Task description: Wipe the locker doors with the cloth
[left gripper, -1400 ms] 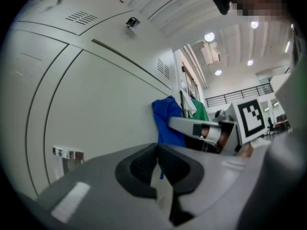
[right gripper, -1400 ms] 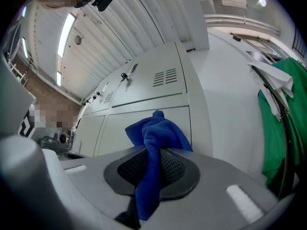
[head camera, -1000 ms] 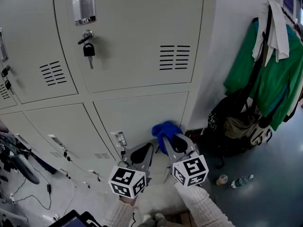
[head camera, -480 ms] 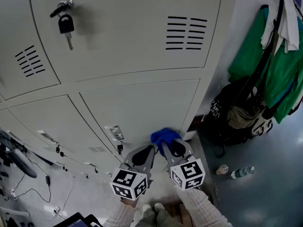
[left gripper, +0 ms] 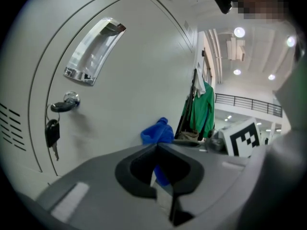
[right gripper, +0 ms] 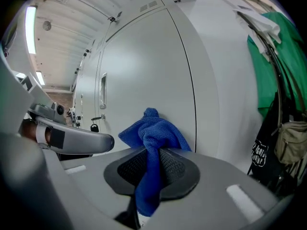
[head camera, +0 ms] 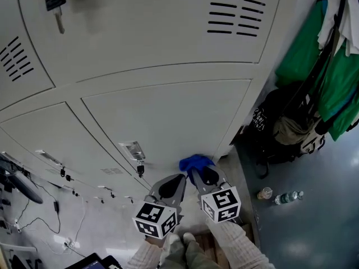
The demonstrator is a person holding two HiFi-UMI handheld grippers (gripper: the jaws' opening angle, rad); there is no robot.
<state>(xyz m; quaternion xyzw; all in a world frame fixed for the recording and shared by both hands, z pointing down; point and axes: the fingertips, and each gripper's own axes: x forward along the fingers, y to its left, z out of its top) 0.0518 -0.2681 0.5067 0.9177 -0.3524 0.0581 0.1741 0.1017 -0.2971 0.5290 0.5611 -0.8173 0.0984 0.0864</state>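
Note:
The blue cloth (head camera: 194, 162) is bunched at the lower right corner of a cream locker door (head camera: 168, 122). My right gripper (head camera: 203, 172) is shut on it. In the right gripper view the cloth (right gripper: 152, 128) sticks out past the jaws of the right gripper (right gripper: 152, 150), against or very near the door; contact is unclear. My left gripper (head camera: 173, 184) sits just left of it, shut and holding nothing. The left gripper view looks along the left gripper (left gripper: 157, 146) at the door's chrome handle (left gripper: 93, 49), the hanging key (left gripper: 53, 131) and the cloth (left gripper: 157, 132) beyond.
Green jackets (head camera: 331, 66) hang at the right over a black bag (head camera: 280, 128). Bottles (head camera: 286, 198) lie on the grey floor. A bicycle wheel (head camera: 17, 184) and cables (head camera: 56, 228) are at the lower left. More locker doors with vents (head camera: 235, 10) rise above.
The head view has dropped down the lockers, so the upper key and vents slid up in frame. Both grippers stayed side by side, the right still holding the cloth at the lower door.

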